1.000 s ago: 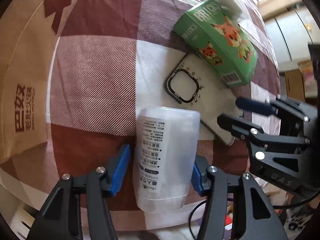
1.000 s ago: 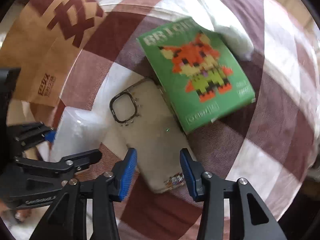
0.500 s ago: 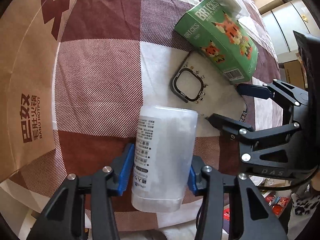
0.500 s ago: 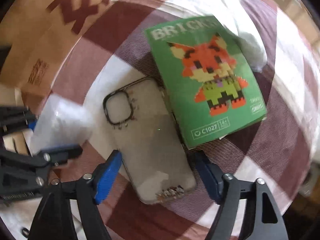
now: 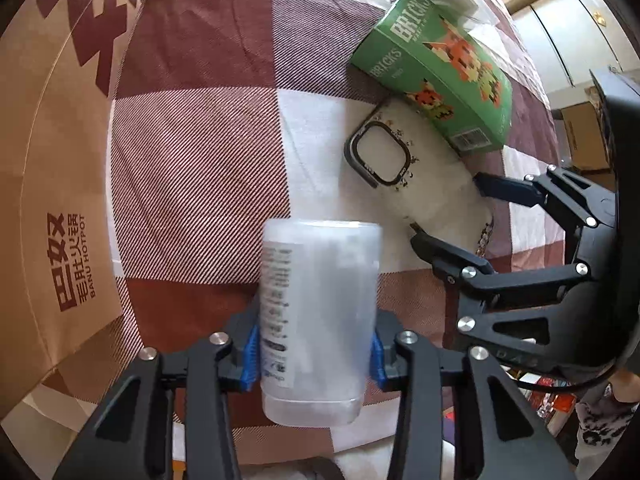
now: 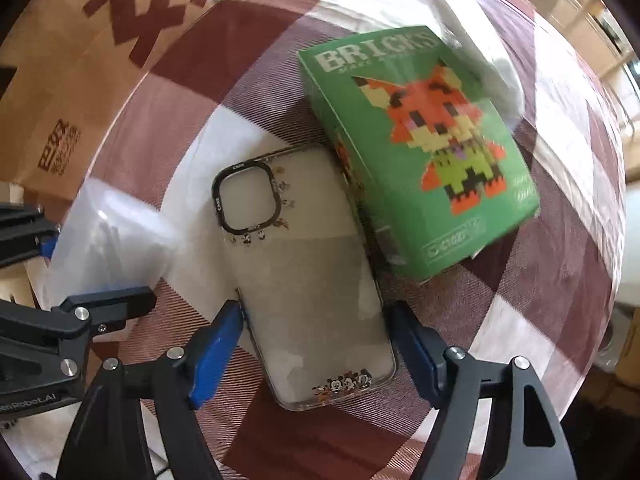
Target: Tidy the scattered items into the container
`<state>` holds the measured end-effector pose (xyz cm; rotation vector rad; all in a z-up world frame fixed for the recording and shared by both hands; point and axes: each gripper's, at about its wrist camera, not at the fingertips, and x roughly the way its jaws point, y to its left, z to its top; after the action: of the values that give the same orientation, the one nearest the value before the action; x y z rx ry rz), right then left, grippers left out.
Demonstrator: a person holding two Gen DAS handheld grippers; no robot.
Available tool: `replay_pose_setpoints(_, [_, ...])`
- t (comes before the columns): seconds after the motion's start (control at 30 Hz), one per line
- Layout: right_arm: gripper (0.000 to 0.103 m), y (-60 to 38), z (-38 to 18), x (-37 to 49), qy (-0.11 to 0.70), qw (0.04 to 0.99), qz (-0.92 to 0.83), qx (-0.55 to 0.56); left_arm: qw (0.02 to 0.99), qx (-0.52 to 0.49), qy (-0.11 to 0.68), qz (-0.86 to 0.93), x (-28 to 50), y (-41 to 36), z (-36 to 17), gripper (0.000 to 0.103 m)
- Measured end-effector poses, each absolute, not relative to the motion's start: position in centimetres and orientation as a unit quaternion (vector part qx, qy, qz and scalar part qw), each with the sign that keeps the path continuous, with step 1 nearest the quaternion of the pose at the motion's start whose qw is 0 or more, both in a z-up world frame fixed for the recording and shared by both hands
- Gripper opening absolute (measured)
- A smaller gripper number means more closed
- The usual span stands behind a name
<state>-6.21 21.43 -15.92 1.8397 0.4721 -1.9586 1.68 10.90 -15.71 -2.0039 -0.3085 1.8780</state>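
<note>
The left gripper (image 5: pixel 312 354) is clamped on a translucent plastic bottle (image 5: pixel 318 312), its blue pads pressed against both sides of the lower body, the bottle pointing away from the camera above the maroon-and-white checked cloth (image 5: pixel 200 140). The right gripper (image 6: pixel 316 344) stands wide open, its blue fingers (image 6: pixel 216 344) straddling the lower end of a clear phone case (image 6: pixel 308 280) that lies flat on the cloth; whether the pads actually touch its edges is hard to say. A green BRICKS box (image 6: pixel 420 152) lies just beside the case's far edge, seemingly touching it. A brown paper bag (image 5: pixel 52 160) with red lettering lies at the left.
</note>
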Motion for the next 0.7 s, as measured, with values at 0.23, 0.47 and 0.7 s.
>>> replay_pose_setpoints(0.23, [0.076, 24.5, -13.9, -4.1, 0.044, 0.184, -0.701, 0.688, 0.195, -0.713, -0.104, 0.665, 1.4, 9.7, -15.2, 0.041])
replay_pose_setpoints(0.47, [0.074, 26.2, -9.6, -1.9, 0.007, 0.161, -0.723, 0.672, 0.210, -0.706, -0.092, 0.670, 1.1, 10.2, -12.9, 0.041])
replay_pose_setpoints(0.7, [0.020, 24.7, -10.0, -6.8, 0.006, 0.149, -0.705, 0.693, 0.220, -0.716, -0.074, 0.659, 0.6, 11.1, -14.2, 0.041])
